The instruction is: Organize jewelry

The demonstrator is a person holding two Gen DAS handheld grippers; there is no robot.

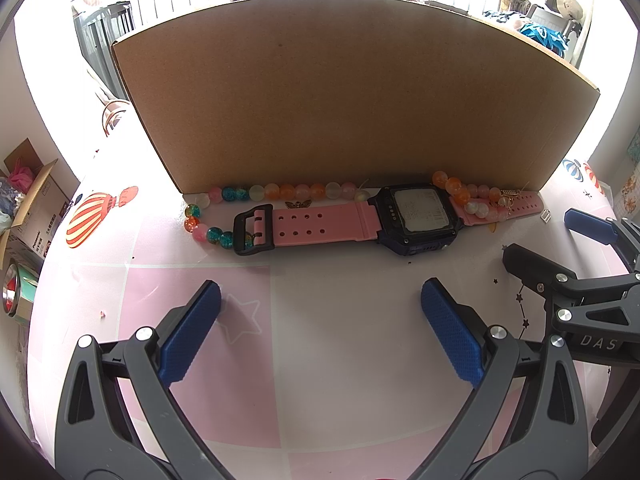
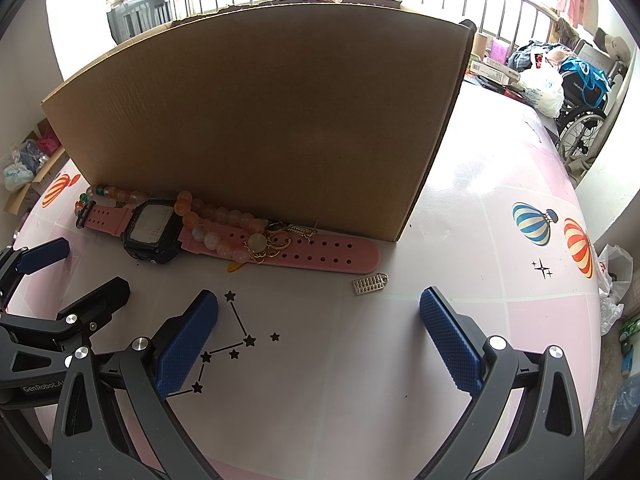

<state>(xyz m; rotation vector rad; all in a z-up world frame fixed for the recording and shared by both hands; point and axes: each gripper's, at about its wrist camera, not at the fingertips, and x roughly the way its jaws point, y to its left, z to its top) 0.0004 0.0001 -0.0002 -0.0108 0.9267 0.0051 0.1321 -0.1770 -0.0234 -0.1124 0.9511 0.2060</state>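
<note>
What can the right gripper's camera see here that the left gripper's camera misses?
Only the right view shows the strap's holed tip, gold trinkets on the strap, and the small silver charm as a ribbed plate. Only the left view shows the black buckle up close and a tiny winged charm. Both show the pink watch, beaded strand, cardboard box, and both grippers open, left gripper and right gripper.

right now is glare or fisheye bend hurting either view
Left wrist view: window behind the box blown out white, watch face washed pale; box edges bowed. Right wrist view: glare patch on the table, box top curved, beads still sharp.
</note>
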